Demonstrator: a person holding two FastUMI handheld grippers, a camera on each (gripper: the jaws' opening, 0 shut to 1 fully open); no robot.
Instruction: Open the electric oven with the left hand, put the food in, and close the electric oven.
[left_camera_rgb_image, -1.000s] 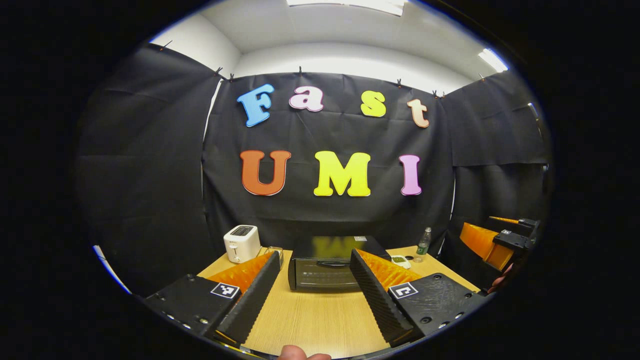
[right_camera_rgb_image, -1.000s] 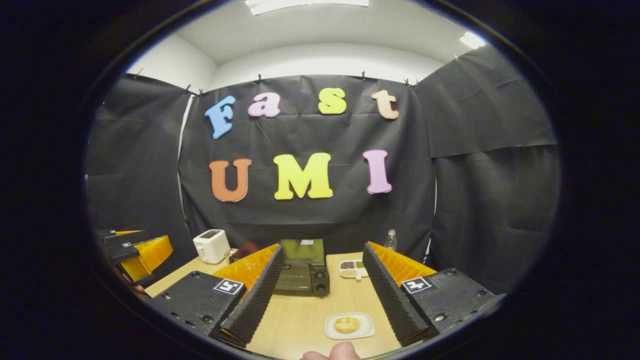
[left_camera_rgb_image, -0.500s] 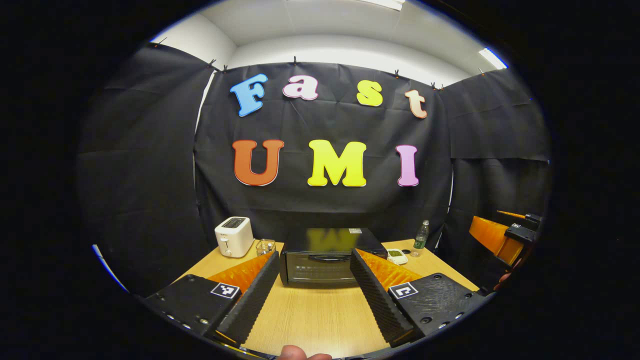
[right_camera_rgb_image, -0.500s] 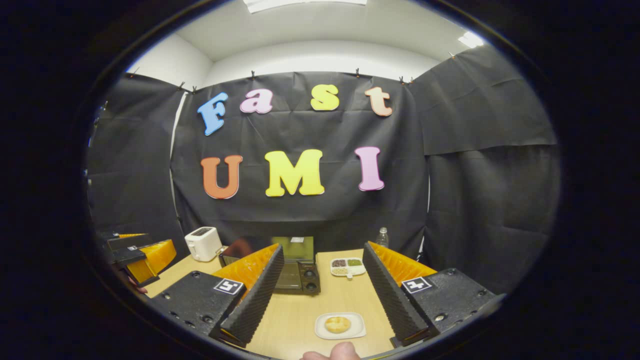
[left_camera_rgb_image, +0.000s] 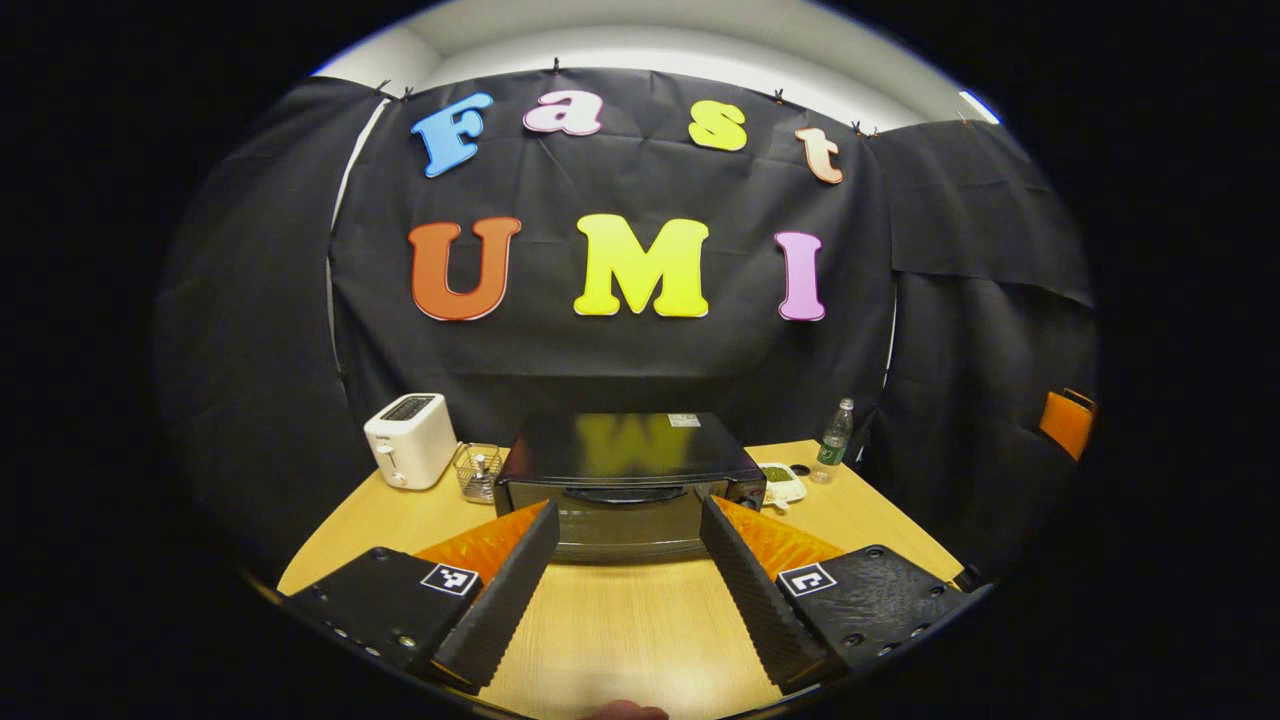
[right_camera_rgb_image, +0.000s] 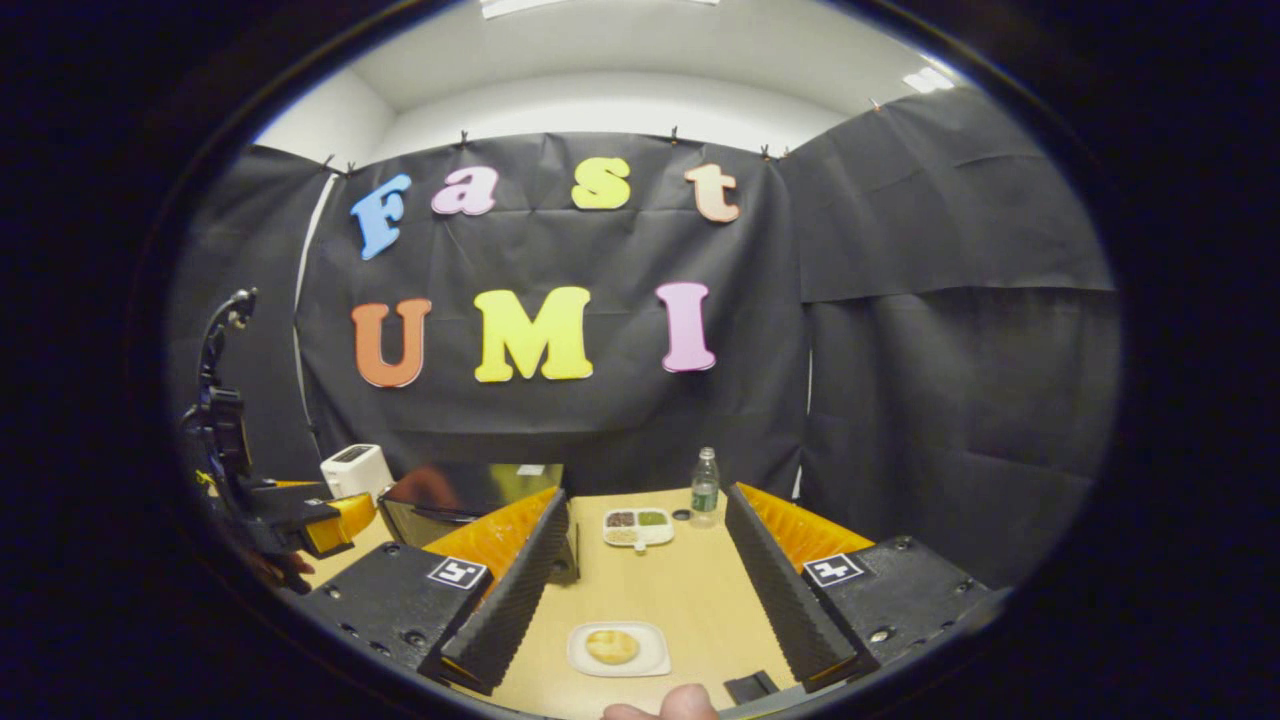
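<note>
The left gripper (left_camera_rgb_image: 625, 560) is spread wide and empty, aimed at the closed electric oven (left_camera_rgb_image: 628, 487) on the table (left_camera_rgb_image: 640, 630). The right gripper (right_camera_rgb_image: 645, 570) is also apart, above the food (right_camera_rgb_image: 612, 646) on its plate (right_camera_rgb_image: 648, 660). If the left fingers miss the thin door handle (left_camera_rgb_image: 627, 494), they could push the oven backward.

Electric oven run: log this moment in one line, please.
phase: approach | electric oven: door closed | left gripper: open, facing oven handle, no contact | right gripper: open, above food plate | food: on table
</note>
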